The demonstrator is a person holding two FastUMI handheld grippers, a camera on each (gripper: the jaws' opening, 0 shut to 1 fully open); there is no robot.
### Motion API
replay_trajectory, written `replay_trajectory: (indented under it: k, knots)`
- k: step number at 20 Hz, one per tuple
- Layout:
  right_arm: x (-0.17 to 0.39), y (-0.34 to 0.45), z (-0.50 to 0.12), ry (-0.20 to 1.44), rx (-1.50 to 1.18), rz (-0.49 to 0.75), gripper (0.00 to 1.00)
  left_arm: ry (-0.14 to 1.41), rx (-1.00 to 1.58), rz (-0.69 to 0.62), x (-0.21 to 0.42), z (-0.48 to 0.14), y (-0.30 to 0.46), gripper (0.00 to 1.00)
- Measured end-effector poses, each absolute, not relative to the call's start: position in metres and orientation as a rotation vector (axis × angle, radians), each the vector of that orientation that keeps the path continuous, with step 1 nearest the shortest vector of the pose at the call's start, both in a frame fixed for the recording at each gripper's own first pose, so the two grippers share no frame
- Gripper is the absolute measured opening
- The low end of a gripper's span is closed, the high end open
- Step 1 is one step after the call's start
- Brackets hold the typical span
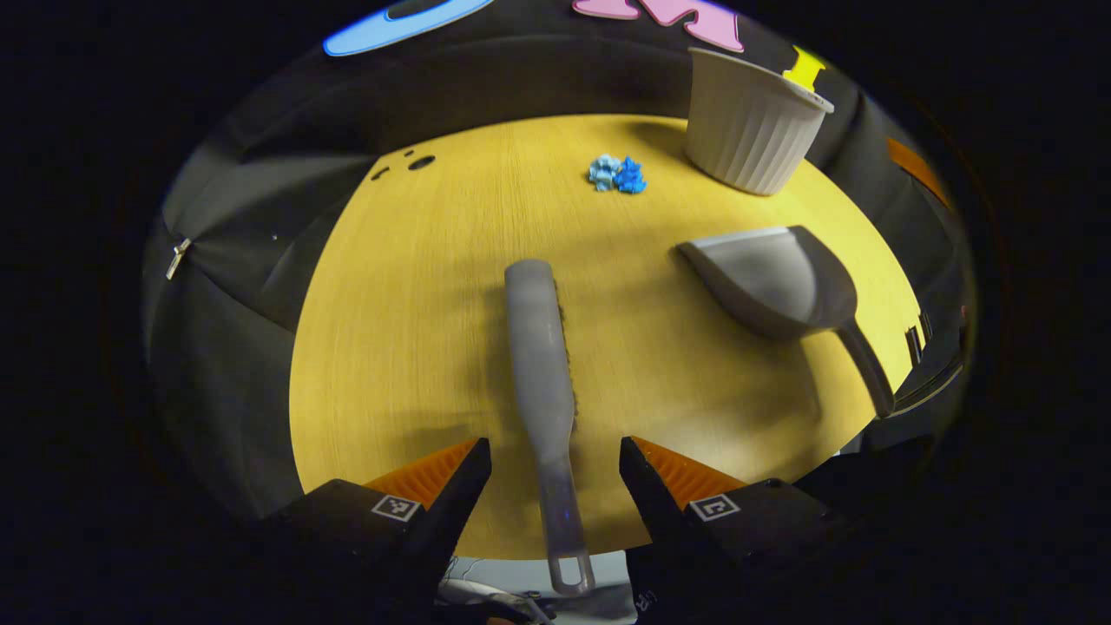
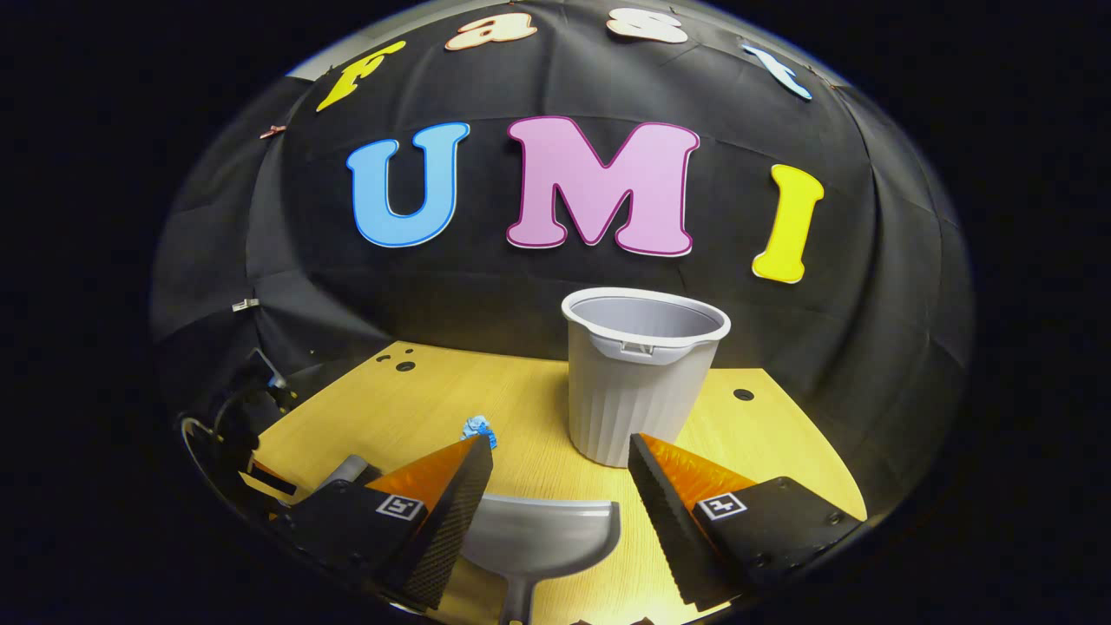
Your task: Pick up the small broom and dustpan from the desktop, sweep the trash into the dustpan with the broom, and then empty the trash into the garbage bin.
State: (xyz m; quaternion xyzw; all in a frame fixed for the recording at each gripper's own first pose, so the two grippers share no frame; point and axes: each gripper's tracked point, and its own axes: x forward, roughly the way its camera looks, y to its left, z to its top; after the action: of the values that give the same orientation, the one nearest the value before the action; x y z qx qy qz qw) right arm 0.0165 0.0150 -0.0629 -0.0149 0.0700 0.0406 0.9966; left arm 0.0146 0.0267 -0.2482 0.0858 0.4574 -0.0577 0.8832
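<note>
In the left gripper view the left tool [image 1: 555, 460] is spread wide, its fingers straddling the handle of the small broom [image 1: 542, 347], which lies flat on the counter [image 1: 391, 347] pointing toward 12 o'clock; nothing is clamped yet, so I judge a grasp is being lined up. The blue trash [image 1: 617, 174] sits at 12 o'clock beyond the broom head, the dustpan [image 1: 772, 282] at 2 o'clock, mouth toward the trash, the garbage bin [image 1: 751, 121] at 1 o'clock. In the right gripper view the right tool [image 2: 560, 460] is likewise released, poised over the dustpan [image 2: 542, 538], with the bin [image 2: 638, 382] upright beyond.
</note>
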Motion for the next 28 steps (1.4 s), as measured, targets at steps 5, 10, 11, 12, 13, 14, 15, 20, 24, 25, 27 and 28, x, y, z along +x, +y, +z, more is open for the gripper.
replay_trajectory:
  k: [5,10,11,12,13,14,15,20,24,25,27,28]
  knots:
    - [0.002,0.003,-0.084,0.194,-0.014,0.049,0.98,1.057,0.214,-0.115,0.019,-0.275,0.031,0.96]
    - [-0.006,0.0,-0.113,0.292,0.019,0.034,0.98,1.117,0.195,-0.116,0.025,-0.289,0.031,0.86]
    - [-0.008,0.0,-0.119,0.318,0.02,0.032,0.98,1.143,0.167,-0.124,0.026,-0.291,0.028,0.85]
    - [-0.009,0.002,-0.125,0.337,0.018,0.034,0.98,1.151,0.137,-0.123,0.026,-0.292,0.024,0.83]
    - [-0.011,0.003,-0.13,0.356,0.017,0.036,0.98,1.152,0.119,-0.114,0.029,-0.29,0.023,0.73]
    - [-0.011,0.006,-0.136,0.378,0.02,0.044,0.98,1.154,0.112,-0.108,0.032,-0.289,0.024,0.65]
    - [-0.013,0.009,-0.141,0.398,0.025,0.053,0.98,1.164,0.11,-0.106,0.031,-0.291,0.023,0.59]
    - [-0.012,0.018,-0.154,0.459,0.028,0.067,0.98,1.194,0.138,-0.124,0.031,-0.29,0.023,0.5]
    - [-0.017,0.026,-0.171,0.544,0.051,0.076,0.98,1.169,0.11,-0.102,0.032,-0.29,0.024,0.29]
    - [-0.019,0.025,-0.179,0.587,0.031,0.067,0.98,1.156,0.105,-0.103,0.031,-0.29,0.024,0.25]
    - [-0.025,0.022,-0.195,0.662,-0.016,0.061,0.98,1.139,0.088,-0.121,0.029,-0.289,0.023,0.27]
    - [-0.027,0.024,-0.2,0.687,-0.021,0.059,0.98,1.12,0.088,-0.133,0.03,-0.287,0.023,0.26]
